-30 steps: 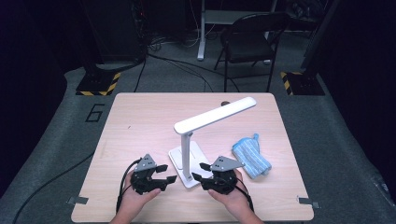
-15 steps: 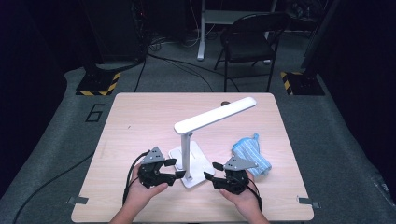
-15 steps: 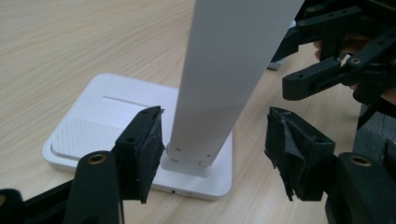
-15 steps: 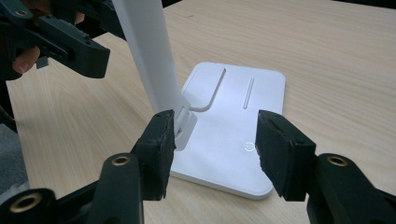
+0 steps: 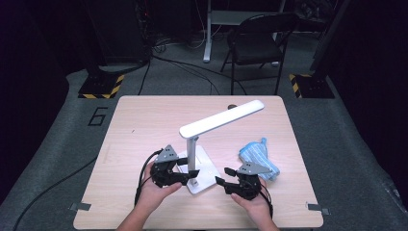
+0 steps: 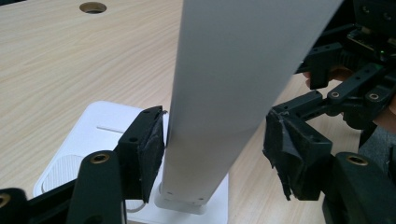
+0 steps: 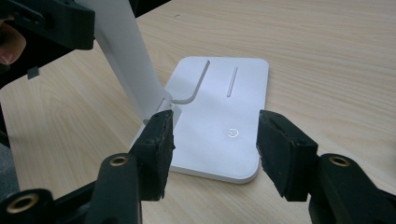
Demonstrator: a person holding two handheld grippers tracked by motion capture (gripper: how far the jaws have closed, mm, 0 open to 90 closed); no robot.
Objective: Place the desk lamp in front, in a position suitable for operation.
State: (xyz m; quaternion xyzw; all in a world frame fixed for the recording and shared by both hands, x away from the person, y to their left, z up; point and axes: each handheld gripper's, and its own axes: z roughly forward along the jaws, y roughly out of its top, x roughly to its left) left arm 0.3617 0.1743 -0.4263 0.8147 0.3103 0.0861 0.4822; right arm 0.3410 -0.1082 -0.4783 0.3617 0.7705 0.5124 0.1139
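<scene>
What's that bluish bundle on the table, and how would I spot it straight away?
Start at the wooden table and find the white desk lamp standing near its front edge. To the lamp's right, beside the right gripper, lies a crumpled light blue cloth. It is the table's one soft, coloured thing.

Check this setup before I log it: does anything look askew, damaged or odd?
One thing: the padding on the left gripper's fingers looks ragged and torn at the edges. Otherwise the desk lamp stands upright on the table, and the blue cloth lies crumpled beside it.
</scene>
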